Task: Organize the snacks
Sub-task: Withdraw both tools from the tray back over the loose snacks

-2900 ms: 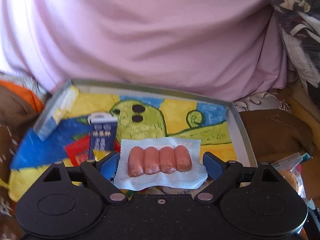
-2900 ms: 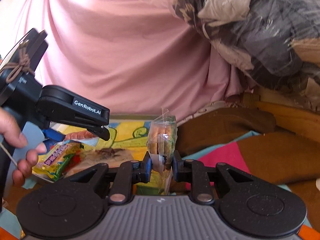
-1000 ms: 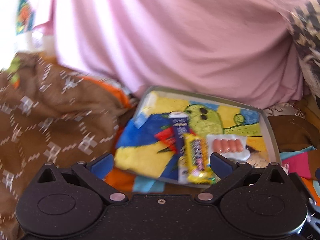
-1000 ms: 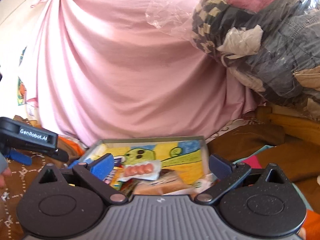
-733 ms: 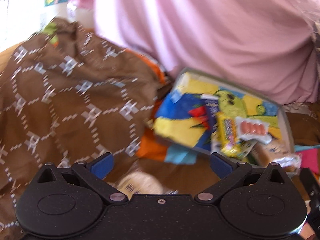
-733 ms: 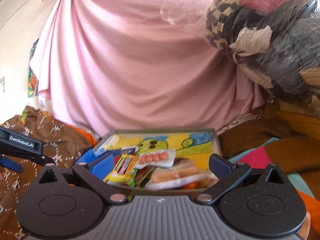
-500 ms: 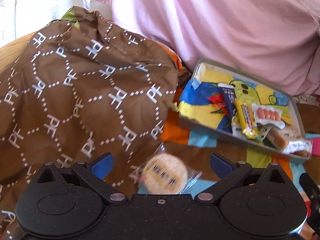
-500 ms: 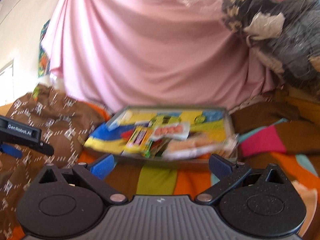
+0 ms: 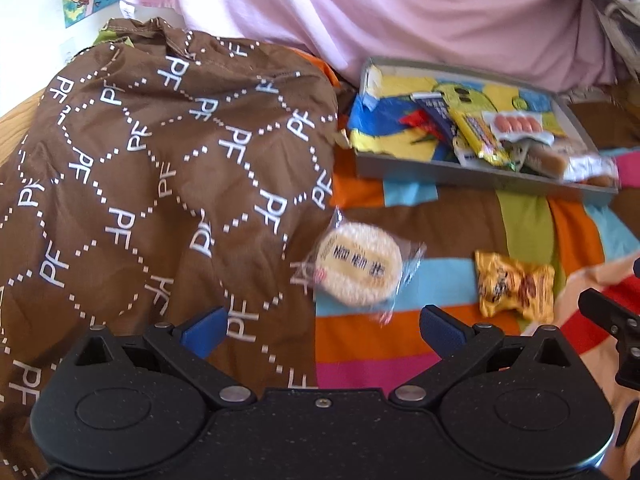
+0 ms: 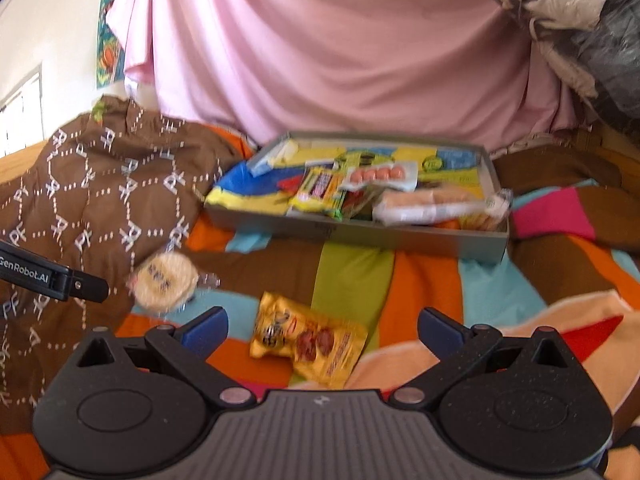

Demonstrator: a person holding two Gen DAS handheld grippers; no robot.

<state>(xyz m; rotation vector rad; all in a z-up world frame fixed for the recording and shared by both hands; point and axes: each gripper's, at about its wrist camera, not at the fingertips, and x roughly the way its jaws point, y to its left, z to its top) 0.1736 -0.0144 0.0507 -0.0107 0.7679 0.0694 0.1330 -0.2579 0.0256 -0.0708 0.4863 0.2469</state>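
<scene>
A pink sheet (image 10: 340, 60) hung behind the bed where we worked, and a striped blanket (image 10: 432, 280) in orange, green, brown and blue covered the surface. To our left lay a brown quilted cover (image 9: 140, 160) printed with white "PF" letters. A grey shallow box (image 10: 360, 234) with a cartoon-printed floor sat at the far side of the blanket, before the sheet, and held several snacks: a pack of four small sausages (image 10: 376, 175), a yellow candy packet (image 10: 318, 190) and a long wrapped bread roll (image 10: 424, 204), the last hanging over the box's right corner. Two snacks lay loose on the blanket, well short of the box: a round rice cracker (image 9: 358, 266) in clear wrap, at the edge of the brown cover, and just to its right a golden snack pouch (image 10: 308, 340). Our left gripper (image 9: 320, 322) hovered above the cracker with its jaws spread wide and empty; our right gripper (image 10: 322, 326) hung over the pouch, likewise wide apart and holding nothing.
</scene>
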